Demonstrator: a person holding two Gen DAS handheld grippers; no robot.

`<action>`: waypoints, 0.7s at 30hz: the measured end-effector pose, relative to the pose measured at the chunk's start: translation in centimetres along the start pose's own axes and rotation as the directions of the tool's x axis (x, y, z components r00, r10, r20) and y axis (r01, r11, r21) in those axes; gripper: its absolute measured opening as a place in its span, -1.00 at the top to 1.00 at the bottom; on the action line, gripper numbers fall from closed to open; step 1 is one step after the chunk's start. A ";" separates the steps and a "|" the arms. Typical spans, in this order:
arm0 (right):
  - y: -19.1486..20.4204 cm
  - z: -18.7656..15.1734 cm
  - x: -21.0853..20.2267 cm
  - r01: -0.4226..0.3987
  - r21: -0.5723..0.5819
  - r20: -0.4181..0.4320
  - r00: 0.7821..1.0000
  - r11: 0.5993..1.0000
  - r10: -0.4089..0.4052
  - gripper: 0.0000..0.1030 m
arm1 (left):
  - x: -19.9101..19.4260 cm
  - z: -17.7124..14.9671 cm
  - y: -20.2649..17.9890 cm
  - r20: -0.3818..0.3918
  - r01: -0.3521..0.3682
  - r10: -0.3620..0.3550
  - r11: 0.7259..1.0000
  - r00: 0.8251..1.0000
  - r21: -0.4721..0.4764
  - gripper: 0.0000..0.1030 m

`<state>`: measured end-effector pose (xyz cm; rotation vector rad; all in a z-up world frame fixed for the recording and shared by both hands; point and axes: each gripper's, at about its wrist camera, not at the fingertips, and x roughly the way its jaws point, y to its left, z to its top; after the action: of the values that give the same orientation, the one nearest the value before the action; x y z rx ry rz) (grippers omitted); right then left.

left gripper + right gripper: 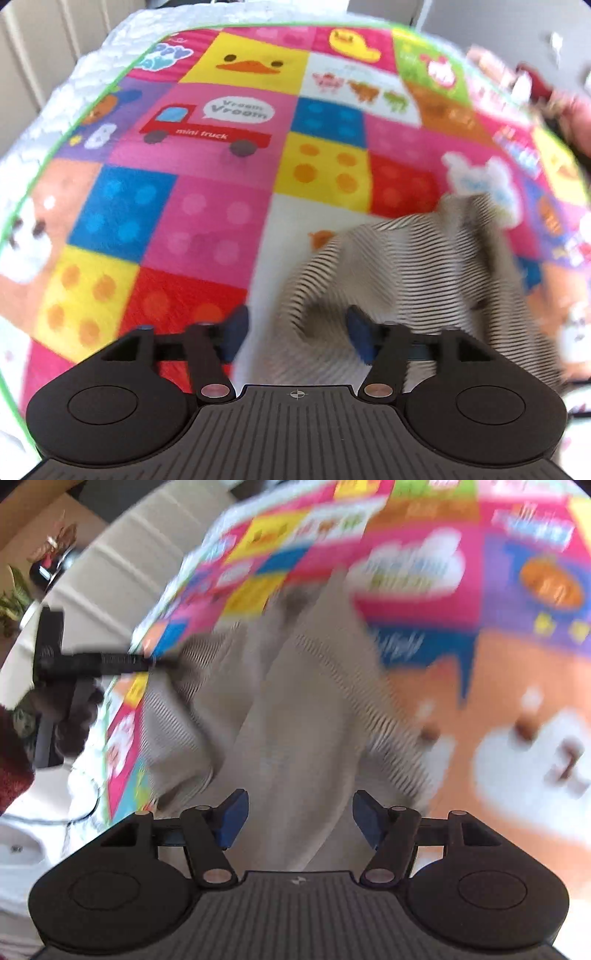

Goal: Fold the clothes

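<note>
Garment: we saw the striped cloth (399, 266) lying rumpled on the colourful play mat (207, 206).
Left gripper (297, 332): we found its jaws spread, gripping nothing, cloth beneath.
Right gripper (297, 818): released too, poised over the cloth.

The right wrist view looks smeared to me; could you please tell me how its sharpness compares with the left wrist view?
Right wrist view: heavy motion blur smears the play mat and striped garment, while the right gripper stays crisp. Left wrist view: sharper, the mini truck lettering is readable, though the garment and right edge are blurred. Both show fisheye curvature.
</note>
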<state>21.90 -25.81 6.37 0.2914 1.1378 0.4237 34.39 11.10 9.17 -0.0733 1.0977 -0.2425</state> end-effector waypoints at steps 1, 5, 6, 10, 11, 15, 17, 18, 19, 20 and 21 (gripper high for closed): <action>0.3 -0.5 0.5 -0.012 0.008 -0.031 0.999 1.000 0.012 -0.25 | -0.4 -0.3 0.0 0.007 0.029 -0.028 0.999 1.000 -0.024 -0.38; 0.2 -0.3 2.9 0.016 0.080 0.006 1.000 0.997 -0.016 0.13 | -1.1 -1.4 -0.6 0.009 0.070 -0.069 0.997 0.998 -0.045 -0.59; 0.4 0.1 3.2 -0.019 0.092 0.026 1.000 0.996 0.016 0.21 | -1.0 -1.5 -0.8 0.010 0.070 -0.069 0.997 0.998 -0.043 -0.64; 1.3 2.7 2.5 -0.114 0.037 0.113 0.988 0.993 0.109 0.81 | 0.2 -1.7 -0.9 -0.006 0.047 -0.048 0.996 0.999 -0.078 -0.64; 0.9 3.5 1.8 -0.113 0.035 0.151 0.983 0.993 0.107 0.82 | 0.5 -1.7 -0.9 -0.009 0.043 -0.044 0.995 0.999 -0.090 -0.64; -3.6 6.6 -1.8 0.036 0.127 0.313 0.947 0.991 -0.074 0.82 | 0.7 -1.2 -0.7 0.018 0.040 -0.038 0.994 0.999 -0.104 -0.73; -6.9 7.6 -3.3 0.154 0.218 0.358 0.906 0.964 -0.226 0.83 | 0.7 -1.0 -0.6 0.027 0.024 -0.021 0.995 0.999 -0.099 -0.78; -8.5 7.8 -3.6 0.184 0.256 0.350 0.897 0.949 -0.269 0.84 | 0.8 -0.9 -0.5 0.031 0.013 -0.010 0.995 0.999 -0.097 -0.81; -10.1 7.9 -3.7 0.208 0.292 0.337 0.891 0.934 -0.304 0.85 | 1.0 -0.9 -0.3 0.031 -0.003 0.006 0.996 0.999 -0.093 -0.81; -11.2 7.8 -3.6 0.245 0.308 0.321 0.883 0.919 -0.343 0.84 | 1.2 -0.9 -0.2 0.031 -0.017 0.020 0.996 0.999 -0.087 -0.84; -12.1 7.8 -3.4 0.263 0.314 0.294 0.887 0.912 -0.357 0.80 | 1.4 -0.9 -0.1 0.030 -0.031 0.034 0.996 0.999 -0.083 -0.84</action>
<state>30.01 -38.19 6.97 0.3925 0.8706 -0.0733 34.18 10.79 7.59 -0.1328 1.0766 -0.1662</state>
